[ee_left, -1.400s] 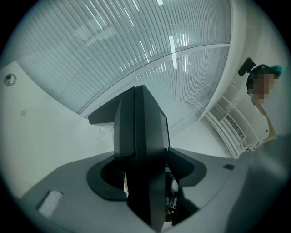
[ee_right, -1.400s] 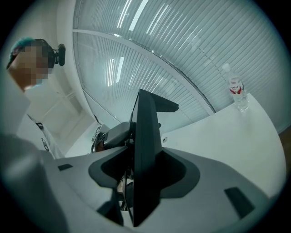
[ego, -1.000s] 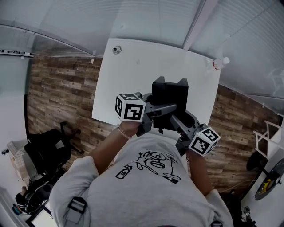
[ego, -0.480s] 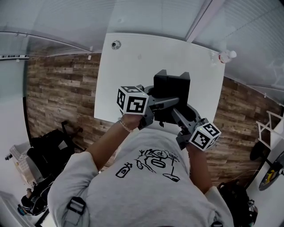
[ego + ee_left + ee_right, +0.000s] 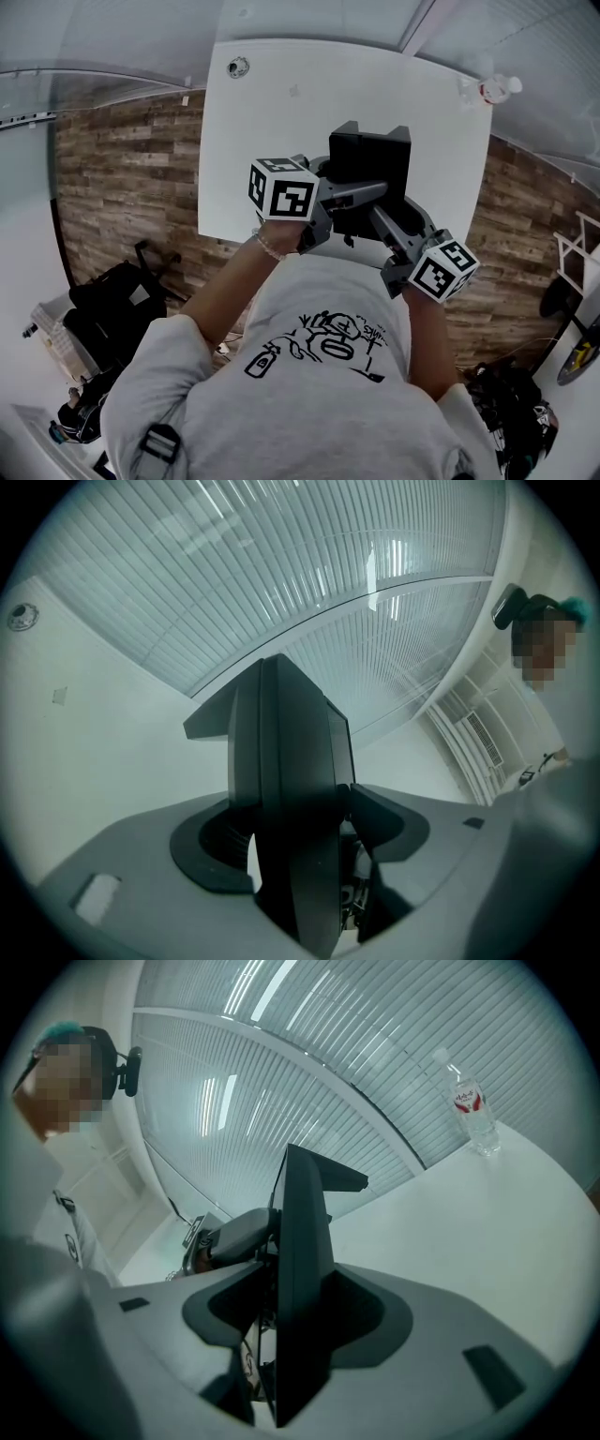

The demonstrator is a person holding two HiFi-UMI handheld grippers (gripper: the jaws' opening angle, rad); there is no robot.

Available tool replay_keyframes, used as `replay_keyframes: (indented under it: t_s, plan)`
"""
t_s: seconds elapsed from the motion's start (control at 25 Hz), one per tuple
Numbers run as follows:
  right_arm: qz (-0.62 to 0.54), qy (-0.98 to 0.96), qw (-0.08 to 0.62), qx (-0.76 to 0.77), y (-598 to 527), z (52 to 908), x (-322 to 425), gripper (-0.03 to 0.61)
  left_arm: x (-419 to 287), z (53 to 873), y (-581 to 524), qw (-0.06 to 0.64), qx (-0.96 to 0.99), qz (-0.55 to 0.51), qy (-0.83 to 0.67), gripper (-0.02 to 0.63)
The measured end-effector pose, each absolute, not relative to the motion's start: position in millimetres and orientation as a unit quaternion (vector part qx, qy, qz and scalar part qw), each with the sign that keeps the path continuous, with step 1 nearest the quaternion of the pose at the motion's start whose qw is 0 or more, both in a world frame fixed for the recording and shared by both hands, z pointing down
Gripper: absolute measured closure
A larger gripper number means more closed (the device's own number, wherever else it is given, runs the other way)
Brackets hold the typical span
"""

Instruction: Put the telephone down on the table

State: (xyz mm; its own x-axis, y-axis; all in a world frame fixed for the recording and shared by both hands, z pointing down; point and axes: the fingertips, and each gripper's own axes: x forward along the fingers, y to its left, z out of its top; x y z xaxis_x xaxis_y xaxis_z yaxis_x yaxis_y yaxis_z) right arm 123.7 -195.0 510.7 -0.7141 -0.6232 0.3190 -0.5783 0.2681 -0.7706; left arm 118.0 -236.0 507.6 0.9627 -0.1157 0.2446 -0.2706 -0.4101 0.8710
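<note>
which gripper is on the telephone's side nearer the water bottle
The right gripper, on the telephone's side toward the water bottle. The left gripper is on the opposite side; its jaws have just been opening, telephone between them.

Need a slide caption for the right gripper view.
Right gripper with jaws shut on a black telephone at a white table, bottle at its far corner.

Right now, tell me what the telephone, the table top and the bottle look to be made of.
The telephone: probably hard plastic, black and matt, with moulded edges and no glare.
The table top: likely laminate or painted board, plain white and smooth.
The bottle: clear plastic, see-through, with white cap and printed label.
</note>
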Motion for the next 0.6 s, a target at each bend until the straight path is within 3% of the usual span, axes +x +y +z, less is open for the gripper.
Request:
replay_keyframes:
  t_s: [0.6]
  plan:
    - [-0.492,0.776,0.008,-0.395,-204,581,127,0.383,122,582,-246,0.554,0.820,0.086,-0.115,0.293]
